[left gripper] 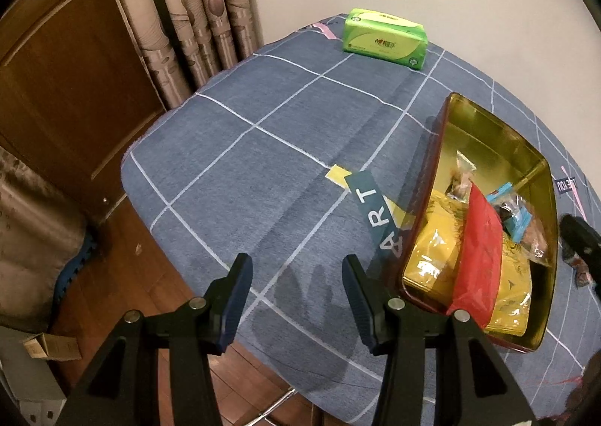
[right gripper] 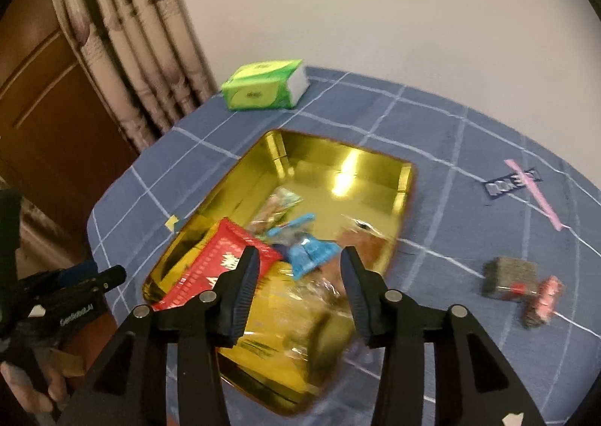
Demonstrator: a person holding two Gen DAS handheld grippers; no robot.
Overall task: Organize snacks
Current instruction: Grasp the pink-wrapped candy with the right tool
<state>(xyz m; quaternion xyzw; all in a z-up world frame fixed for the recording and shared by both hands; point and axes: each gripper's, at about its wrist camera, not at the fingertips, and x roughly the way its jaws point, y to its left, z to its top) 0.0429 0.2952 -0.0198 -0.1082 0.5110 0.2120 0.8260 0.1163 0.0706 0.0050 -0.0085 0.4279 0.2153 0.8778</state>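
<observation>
A gold tin [left gripper: 488, 133] [right gripper: 338, 163] stands open on the blue checked tablecloth [left gripper: 263, 148]. Inside it lie yellow packets [left gripper: 435, 238] [right gripper: 278, 317], a red packet [left gripper: 482, 238] [right gripper: 221, 264], a blue packet [left gripper: 518, 217] [right gripper: 311, 255] and clear-wrapped snacks. My right gripper [right gripper: 299, 251] hangs open over the near end of the tin and holds nothing; the blurred packets lie below it. My left gripper [left gripper: 296, 260] is open above bare cloth to the left of the tin. A grey wrapped snack [right gripper: 511, 274] and a small pink one [right gripper: 544, 300] lie on the cloth to the right of the tin.
A green tissue pack [left gripper: 385, 39] [right gripper: 263, 86] sits at the far edge by the wall. Curtains [left gripper: 180, 12] and a wooden door [left gripper: 64, 80] stand left of the table. The table's left edge drops to a wooden floor with a cardboard box [left gripper: 52, 345].
</observation>
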